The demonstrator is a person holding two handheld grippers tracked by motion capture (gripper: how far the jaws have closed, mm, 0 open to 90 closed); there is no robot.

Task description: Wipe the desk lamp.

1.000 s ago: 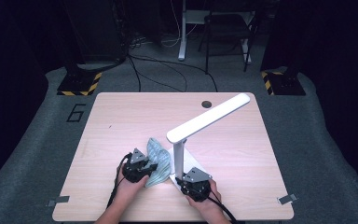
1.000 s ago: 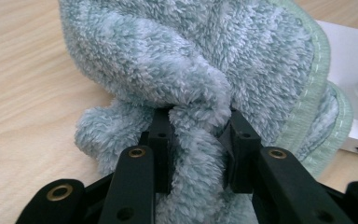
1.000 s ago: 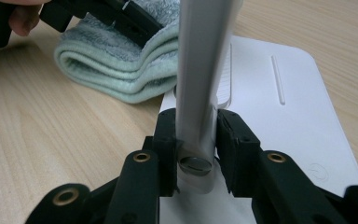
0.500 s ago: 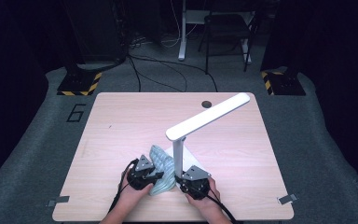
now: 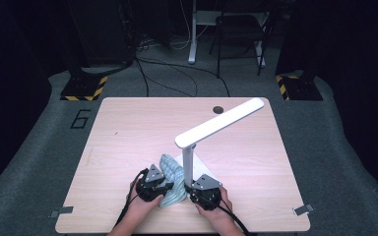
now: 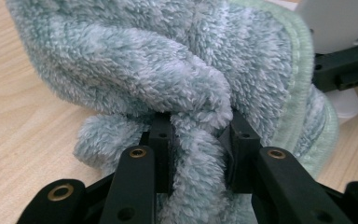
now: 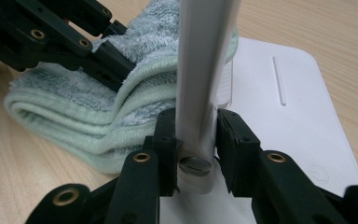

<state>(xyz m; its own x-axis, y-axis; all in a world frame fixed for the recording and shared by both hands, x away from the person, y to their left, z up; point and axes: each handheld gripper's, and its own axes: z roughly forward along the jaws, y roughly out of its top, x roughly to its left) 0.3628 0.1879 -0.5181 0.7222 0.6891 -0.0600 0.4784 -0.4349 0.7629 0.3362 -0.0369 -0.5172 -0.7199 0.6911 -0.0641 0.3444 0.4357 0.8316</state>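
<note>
A fluffy pale green cloth (image 5: 173, 182) lies bunched near the table's front edge, against the white desk lamp (image 5: 211, 129). My left gripper (image 5: 163, 189) is shut on a fold of the cloth (image 6: 193, 135), with pile bulging between its jaws. My right gripper (image 5: 193, 192) is shut on the lamp's upright post (image 7: 204, 88), just above its hinge screw. The lamp's flat white base (image 7: 284, 126) rests on the table, and the cloth (image 7: 121, 116) lies partly against it. The left gripper's black jaws (image 7: 74, 42) show at the upper left of the right gripper view.
The wooden table (image 5: 128, 137) has a round cable hole (image 5: 218, 109) near its far edge. The lamp's long head (image 5: 226, 120) reaches back and to the right above the table. Beyond the table stand chair legs and cables on grey floor.
My left gripper has moved a little to the right with the cloth, bunching it closer to the lamp post. The right gripper has stayed on the post.
</note>
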